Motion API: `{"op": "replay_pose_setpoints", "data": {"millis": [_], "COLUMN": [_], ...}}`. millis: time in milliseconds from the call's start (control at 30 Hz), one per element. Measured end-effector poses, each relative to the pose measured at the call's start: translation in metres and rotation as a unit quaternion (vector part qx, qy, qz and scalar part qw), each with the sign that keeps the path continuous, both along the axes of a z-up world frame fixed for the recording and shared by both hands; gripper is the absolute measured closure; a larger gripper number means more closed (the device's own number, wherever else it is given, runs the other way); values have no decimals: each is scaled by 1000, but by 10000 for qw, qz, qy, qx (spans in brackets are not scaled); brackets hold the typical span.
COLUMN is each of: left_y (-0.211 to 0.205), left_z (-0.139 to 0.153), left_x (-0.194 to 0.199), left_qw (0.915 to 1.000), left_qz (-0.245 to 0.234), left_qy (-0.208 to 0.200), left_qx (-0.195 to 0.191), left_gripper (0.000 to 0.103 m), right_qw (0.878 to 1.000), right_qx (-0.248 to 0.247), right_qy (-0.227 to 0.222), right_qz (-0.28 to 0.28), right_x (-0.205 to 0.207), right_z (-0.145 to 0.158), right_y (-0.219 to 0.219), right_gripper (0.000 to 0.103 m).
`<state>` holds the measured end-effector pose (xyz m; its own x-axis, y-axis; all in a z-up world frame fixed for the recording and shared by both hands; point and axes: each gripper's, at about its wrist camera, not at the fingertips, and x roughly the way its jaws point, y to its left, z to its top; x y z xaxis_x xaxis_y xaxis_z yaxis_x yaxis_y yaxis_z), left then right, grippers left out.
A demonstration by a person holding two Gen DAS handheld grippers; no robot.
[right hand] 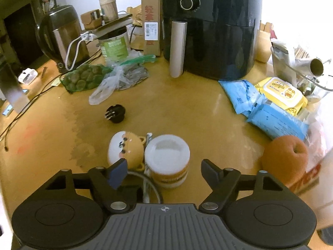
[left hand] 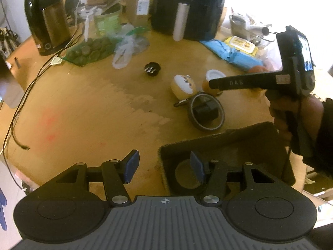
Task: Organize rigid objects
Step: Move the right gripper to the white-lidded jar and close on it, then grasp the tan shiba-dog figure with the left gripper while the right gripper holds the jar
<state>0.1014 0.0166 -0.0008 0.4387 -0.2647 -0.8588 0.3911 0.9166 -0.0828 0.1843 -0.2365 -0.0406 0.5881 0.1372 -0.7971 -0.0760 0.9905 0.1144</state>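
Right wrist view: right gripper (right hand: pixel 163 169) jaws spread wide around white-lidded jar (right hand: pixel 167 160); left gripper (left hand: pixel 164 166) jaws spread, empty.

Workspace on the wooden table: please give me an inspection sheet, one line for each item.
Surface: wooden table, a darker patch left of centre.
Job's things: white-lidded jar, bear-face toy, black round plug, tape roll, dark bin.
Clutter: blue packs, yellow wipes pack, orange fruit, plastic bags.
Tongs: left tongs open above the bin's edge; right tongs open around the jar, not touching.
Cables: black cable along the left edge.
Surroundings: air fryer, kettle, cardboard box.
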Motion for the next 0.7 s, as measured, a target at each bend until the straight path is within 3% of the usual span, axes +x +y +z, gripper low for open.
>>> {"op": "replay_pose_setpoints", "data": {"millis": [233,300,700], "left_y": [17,21,25], "left_z": [-2,-2,-2], "left_x": [0,0,4], "left_qw": [9997,9996,9995], "left_qz": [244,291,323], "left_qy": [56,64,47], "left_qx": [6,11,-43], "left_gripper": [50,50,50], "right_qw": [9997,9998,9997], "right_qx": [-177,-92,-181], "right_qy": [83,143,155], "right_qz": [-122,-87,-17], "right_x": [22,26,28], "right_z": [-17,-22,-28], "right_y": [4,4,8], "right_gripper": [38,45,46]}}
